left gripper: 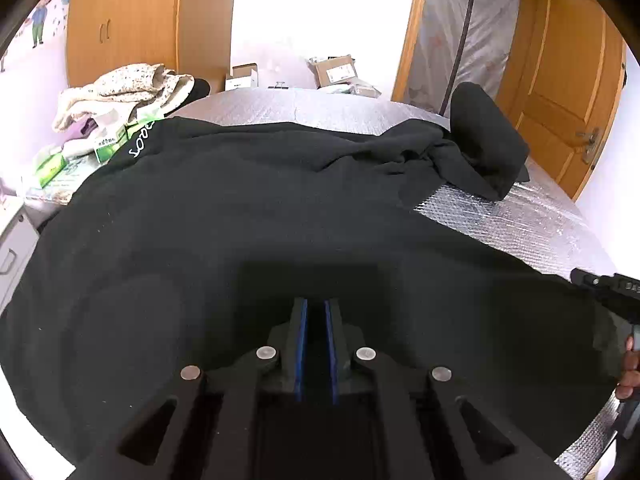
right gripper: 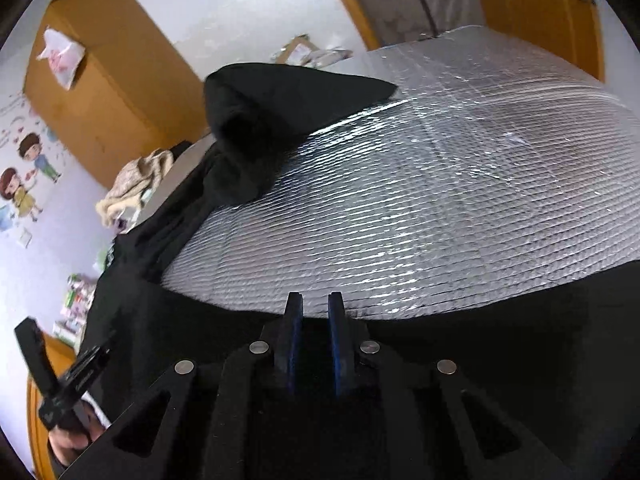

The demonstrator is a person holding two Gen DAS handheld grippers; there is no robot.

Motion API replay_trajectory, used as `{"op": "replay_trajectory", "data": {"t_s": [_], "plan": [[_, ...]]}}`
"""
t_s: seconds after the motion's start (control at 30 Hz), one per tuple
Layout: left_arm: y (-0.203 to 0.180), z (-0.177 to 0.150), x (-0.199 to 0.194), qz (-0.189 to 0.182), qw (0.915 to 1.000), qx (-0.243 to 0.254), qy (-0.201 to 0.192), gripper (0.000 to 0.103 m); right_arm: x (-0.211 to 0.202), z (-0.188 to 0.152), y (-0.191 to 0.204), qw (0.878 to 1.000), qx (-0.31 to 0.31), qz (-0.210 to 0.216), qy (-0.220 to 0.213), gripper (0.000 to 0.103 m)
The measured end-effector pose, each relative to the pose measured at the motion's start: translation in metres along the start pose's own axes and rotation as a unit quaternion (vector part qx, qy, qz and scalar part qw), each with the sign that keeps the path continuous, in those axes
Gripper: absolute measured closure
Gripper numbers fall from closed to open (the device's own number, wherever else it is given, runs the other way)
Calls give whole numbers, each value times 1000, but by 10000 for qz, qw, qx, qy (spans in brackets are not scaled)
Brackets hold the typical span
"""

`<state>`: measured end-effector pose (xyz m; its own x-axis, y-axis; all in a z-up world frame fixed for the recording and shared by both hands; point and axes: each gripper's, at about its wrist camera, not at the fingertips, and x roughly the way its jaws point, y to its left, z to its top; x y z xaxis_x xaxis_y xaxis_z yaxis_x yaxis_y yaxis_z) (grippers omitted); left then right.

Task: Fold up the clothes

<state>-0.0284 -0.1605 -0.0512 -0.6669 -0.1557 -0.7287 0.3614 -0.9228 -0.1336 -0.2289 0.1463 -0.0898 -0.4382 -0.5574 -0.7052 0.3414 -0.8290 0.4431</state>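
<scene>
Garment [left gripper: 240, 220]: one, black, on silver mat [right gripper: 440, 200]; two grippers [left gripper: 316, 308] [right gripper: 314, 304], fingers narrowly apart, grip unclear.

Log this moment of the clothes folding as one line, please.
task: fold clothes | black garment spread on silver mat | left gripper, right gripper: jaws narrow at near hem, grip unclear

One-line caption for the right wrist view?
Right gripper at the near edge of a black garment lying on a silver quilted cover.
</scene>
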Motion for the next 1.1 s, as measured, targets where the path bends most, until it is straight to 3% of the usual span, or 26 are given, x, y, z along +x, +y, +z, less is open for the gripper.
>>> {"op": "replay_trajectory", "data": {"t_s": [0.17, 0.37, 0.47, 0.63, 0.93, 1.1], "plan": [[1, 1, -1, -26, 10000, -24, -2, 95, -2, 4, -8, 9996, 275, 3, -69, 91], [3, 6, -12, -119, 9999, -88, -4, 95, -18, 8, 7, 9995, 53, 143, -275, 88], [9, 14, -19, 20, 9998, -117, -184, 95, -23, 13, 16, 9992, -77, 229, -314, 87], [28, 16, -7, 282, 9989, -379, -11, 95, -19, 25, 38, 9982, -406, 367, -254, 87], [22, 9, 3, 429, 9988, -222, 18, 95, 14, 56, 67, 9951, -953, 264, -79, 86], [27, 9, 3, 310, 9990, -316, 8, 94, 37, 96, 49, 9984, -383, 423, -36, 84]]}}
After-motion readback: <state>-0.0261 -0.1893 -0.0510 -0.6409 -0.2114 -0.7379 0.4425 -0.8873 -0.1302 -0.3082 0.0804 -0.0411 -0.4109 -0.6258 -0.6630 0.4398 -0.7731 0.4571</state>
